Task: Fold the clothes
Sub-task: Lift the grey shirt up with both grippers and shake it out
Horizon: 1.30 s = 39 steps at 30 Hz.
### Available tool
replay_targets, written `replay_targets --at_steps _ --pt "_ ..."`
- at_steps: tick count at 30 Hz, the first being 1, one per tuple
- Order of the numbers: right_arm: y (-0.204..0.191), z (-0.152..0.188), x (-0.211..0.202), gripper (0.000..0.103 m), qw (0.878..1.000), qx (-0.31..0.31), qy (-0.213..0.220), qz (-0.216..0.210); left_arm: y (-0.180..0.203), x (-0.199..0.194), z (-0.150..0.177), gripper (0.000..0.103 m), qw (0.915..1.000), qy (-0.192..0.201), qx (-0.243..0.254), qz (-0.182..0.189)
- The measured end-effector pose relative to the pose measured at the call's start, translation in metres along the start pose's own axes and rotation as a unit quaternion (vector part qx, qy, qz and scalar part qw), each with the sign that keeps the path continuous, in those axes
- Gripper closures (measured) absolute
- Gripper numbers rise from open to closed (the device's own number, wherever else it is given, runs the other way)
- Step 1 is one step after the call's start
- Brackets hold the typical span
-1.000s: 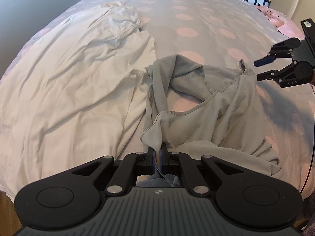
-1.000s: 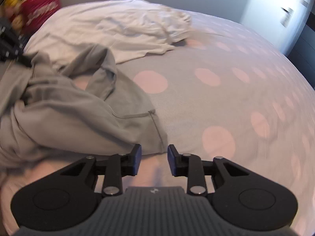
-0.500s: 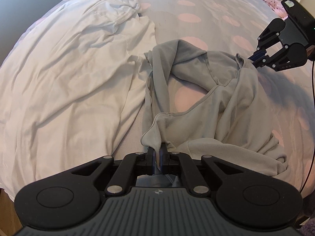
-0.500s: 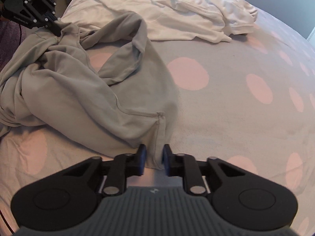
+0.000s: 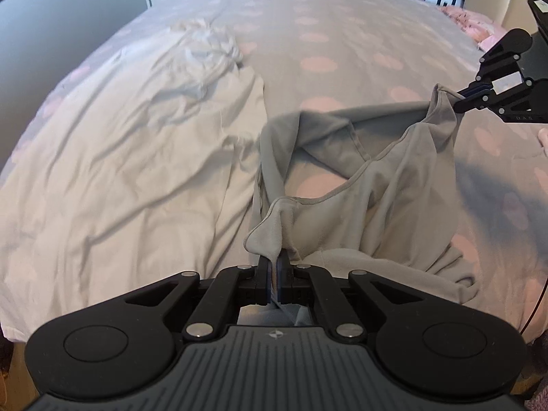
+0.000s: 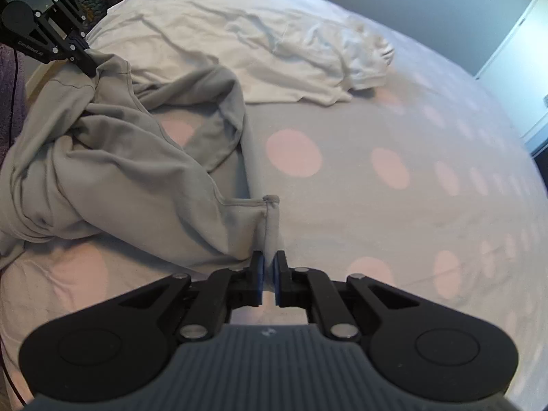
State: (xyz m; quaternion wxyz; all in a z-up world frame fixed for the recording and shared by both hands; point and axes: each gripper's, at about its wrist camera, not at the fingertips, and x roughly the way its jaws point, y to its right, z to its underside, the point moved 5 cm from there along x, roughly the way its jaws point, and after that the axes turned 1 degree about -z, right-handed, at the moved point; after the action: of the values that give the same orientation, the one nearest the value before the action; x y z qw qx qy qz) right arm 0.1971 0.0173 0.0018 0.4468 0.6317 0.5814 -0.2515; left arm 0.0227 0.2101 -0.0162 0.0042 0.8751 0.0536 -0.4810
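Left wrist view: left gripper [image 5: 273, 267] is clamped on a corner of the grey garment [image 5: 394, 205], cloth bunching just above the pads. Garment lies rumpled on the spotted bedspread [image 5: 342, 34], beside a white garment [image 5: 137, 157] spread to its left. Across the cloth, the right gripper [image 5: 460, 97] pinches another corner, which is pulled up clear of the bed; the fabric sags between the two holds.

Right wrist view: right gripper [image 6: 269, 263] has just been closing and now pinches a hemmed edge of the grey garment [image 6: 120, 171] between its blue pads. Far corner is held by the left gripper [image 6: 89, 65] at upper left. Bulk of the cloth is still heaped on the bedspread [image 6: 394, 205].

Step, as judged: both corners secured, garment being raised. Next move calls for drawing the hands apart and up to shake the cloth flat before any fold. Risk: thin pinch slipping.
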Motion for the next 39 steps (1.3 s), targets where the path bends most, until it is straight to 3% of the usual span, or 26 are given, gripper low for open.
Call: replay_targets --at_steps 7,10,14,17,20,23,25,27,29,33,36,39 --pt "-0.025 -0.009 -0.102 0.097 0.993 0.035 0.028 0.107 0.017 -0.074 -0.031 0.103 0.9934 0.113 0.017 0.01" --pt "-0.038 -0.009 -0.155 0.097 0.985 0.052 0.048 0.16 0.029 -0.115 -0.044 0.103 0.9845 0.172 0.026 0.017" --pt "-0.056 -0.003 -0.228 0.097 0.964 0.08 0.073 0.243 0.049 -0.175 -0.062 0.103 0.9664 0.251 0.045 0.029" --pt "-0.067 0.0 -0.288 0.097 0.939 0.109 0.1 0.309 0.069 -0.221 -0.074 0.103 0.9486 0.307 0.066 0.039" --pt "-0.079 0.001 -0.348 0.097 0.907 0.131 0.128 0.379 0.089 -0.265 -0.083 0.103 0.9279 0.359 0.088 0.051" --pt "-0.091 0.003 -0.404 0.097 0.867 0.154 0.154 0.448 0.113 -0.31 -0.087 0.103 0.9014 0.414 0.108 0.068" --pt "-0.101 0.004 -0.441 0.097 0.836 0.169 0.173 0.493 0.127 -0.342 -0.087 0.103 0.8791 0.455 0.121 0.074" --pt "-0.114 0.004 -0.472 0.097 0.812 0.18 0.185 0.524 0.136 -0.368 -0.088 0.103 0.8589 0.491 0.127 0.073" --pt "-0.127 0.004 -0.491 0.097 0.802 0.181 0.186 0.538 0.139 -0.387 -0.09 0.103 0.8465 0.511 0.128 0.075" --pt "-0.155 -0.001 -0.508 0.097 0.793 0.181 0.2 0.547 0.14 -0.405 -0.096 0.103 0.8298 0.539 0.125 0.07" --pt "-0.175 -0.005 -0.523 0.097 0.775 0.181 0.223 0.563 0.139 -0.421 -0.083 0.103 0.8166 0.559 0.117 0.084" --pt "-0.195 -0.006 -0.536 0.097 0.753 0.179 0.239 0.587 0.143 -0.43 -0.067 0.103 0.8091 0.565 0.124 0.103"
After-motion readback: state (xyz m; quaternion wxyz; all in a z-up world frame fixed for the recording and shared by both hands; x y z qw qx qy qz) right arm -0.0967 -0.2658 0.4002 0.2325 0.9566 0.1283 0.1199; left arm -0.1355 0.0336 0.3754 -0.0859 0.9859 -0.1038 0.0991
